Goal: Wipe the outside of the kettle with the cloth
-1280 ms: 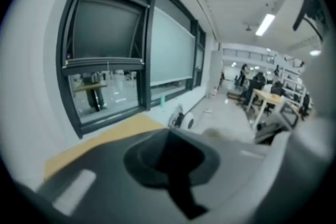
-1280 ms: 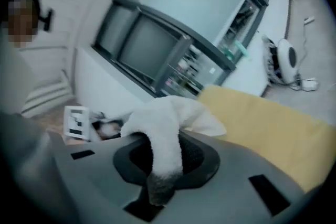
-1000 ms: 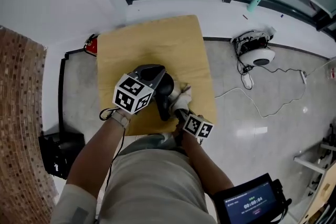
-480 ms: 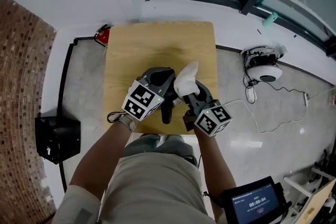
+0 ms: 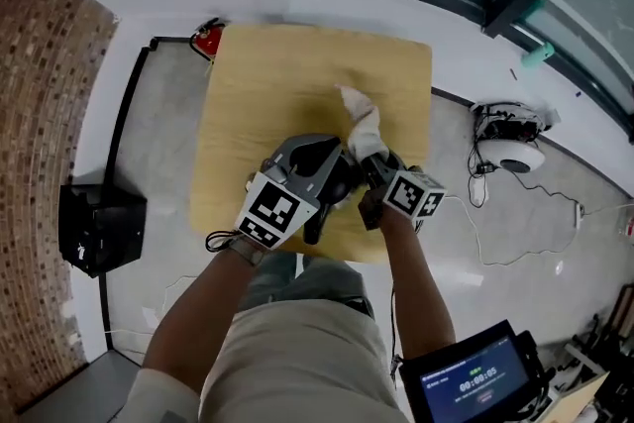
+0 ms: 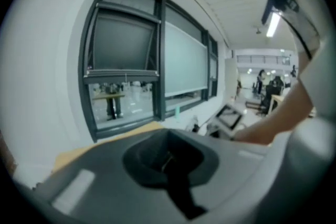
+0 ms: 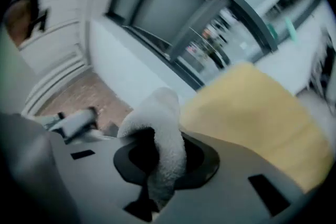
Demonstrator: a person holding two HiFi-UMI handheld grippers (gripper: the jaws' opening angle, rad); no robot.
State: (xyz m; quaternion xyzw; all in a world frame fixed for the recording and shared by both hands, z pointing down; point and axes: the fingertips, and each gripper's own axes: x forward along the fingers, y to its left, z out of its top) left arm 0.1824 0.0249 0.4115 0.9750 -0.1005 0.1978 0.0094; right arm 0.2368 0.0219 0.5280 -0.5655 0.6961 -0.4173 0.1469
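On the yellow wooden table (image 5: 258, 84), my right gripper (image 5: 369, 157) is shut on a white cloth (image 5: 359, 119); the cloth sticks out past the jaws toward the table's far side. In the right gripper view the cloth (image 7: 164, 131) bulges out of the right gripper (image 7: 156, 176). My left gripper (image 5: 319, 156) sits just left of it, above the table's near half. Its jaws stand together in the left gripper view, and I see nothing between them in the left gripper (image 6: 169, 165). A black body, apparently the kettle (image 5: 335, 185), shows between the two grippers, mostly hidden.
A red object (image 5: 206, 40) lies at the table's far left corner. On the floor stand a black box (image 5: 99, 223) to the left and a white round device with cables (image 5: 510, 154) to the right. A screen (image 5: 475, 381) sits at the bottom right. A window frame runs along the top.
My right gripper has swung from the table's near edge up and away, carrying the cloth, which now points toward the far side. The left gripper has stayed almost in place.
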